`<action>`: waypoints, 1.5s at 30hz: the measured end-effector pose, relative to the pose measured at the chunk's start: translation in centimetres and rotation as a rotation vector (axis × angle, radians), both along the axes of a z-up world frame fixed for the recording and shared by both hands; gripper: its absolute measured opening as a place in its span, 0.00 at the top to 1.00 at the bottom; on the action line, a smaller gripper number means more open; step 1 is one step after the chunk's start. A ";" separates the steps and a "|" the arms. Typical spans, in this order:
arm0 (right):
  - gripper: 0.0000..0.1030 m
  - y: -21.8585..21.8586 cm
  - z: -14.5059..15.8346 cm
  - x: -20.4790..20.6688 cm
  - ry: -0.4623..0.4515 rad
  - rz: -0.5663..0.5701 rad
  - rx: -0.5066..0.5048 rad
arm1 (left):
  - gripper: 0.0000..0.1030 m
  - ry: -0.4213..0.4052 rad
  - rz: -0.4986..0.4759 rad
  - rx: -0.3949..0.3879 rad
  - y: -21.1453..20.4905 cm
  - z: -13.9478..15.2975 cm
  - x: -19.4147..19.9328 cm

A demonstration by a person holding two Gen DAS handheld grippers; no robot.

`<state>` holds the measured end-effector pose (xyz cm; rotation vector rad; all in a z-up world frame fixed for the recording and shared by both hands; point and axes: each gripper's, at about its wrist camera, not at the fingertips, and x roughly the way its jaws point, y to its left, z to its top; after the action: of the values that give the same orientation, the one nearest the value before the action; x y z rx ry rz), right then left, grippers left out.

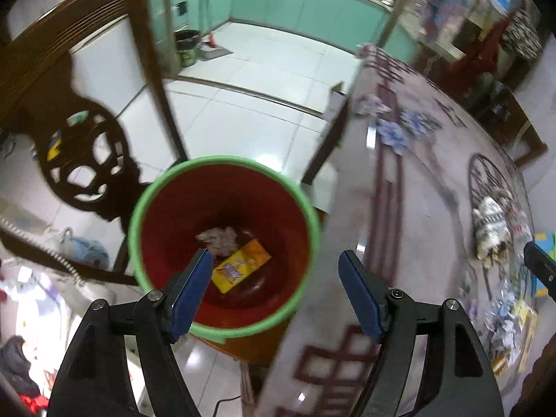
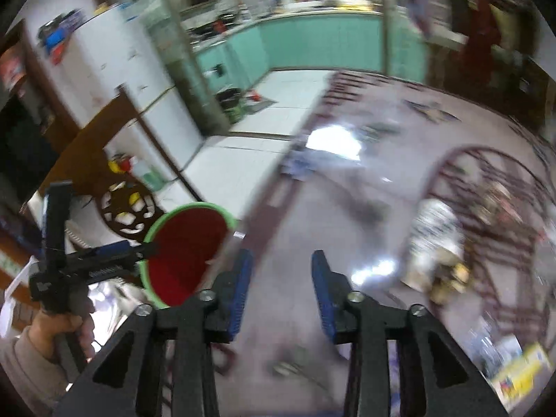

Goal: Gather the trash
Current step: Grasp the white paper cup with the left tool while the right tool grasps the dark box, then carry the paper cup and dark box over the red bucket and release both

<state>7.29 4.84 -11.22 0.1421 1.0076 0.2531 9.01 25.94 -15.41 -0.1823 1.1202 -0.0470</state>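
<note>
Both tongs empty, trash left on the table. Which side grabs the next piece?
Right, probably. The right tongs are open over the table, near the crumpled wrapper. The left tongs hang open at the red bin, beside the table edge.

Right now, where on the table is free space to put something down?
Bare table lies between the blue-white wrappers and the crumpled trash, ahead of the right hand-held gripper. The near right corner, with its wrapper pile, is crowded.

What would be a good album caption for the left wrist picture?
Open left gripper above a red bin holding a yellow packet and crumpled paper.
</note>
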 end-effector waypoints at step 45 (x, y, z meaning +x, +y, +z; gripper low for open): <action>0.95 -29.1 -0.7 -3.3 0.052 -0.355 0.020 | 0.47 0.081 -0.311 -0.073 -31.1 -1.6 5.8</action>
<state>3.94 -24.21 -11.94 0.3430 1.0125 -0.0650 14.81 -5.15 -17.00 -0.0739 1.2210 -0.3607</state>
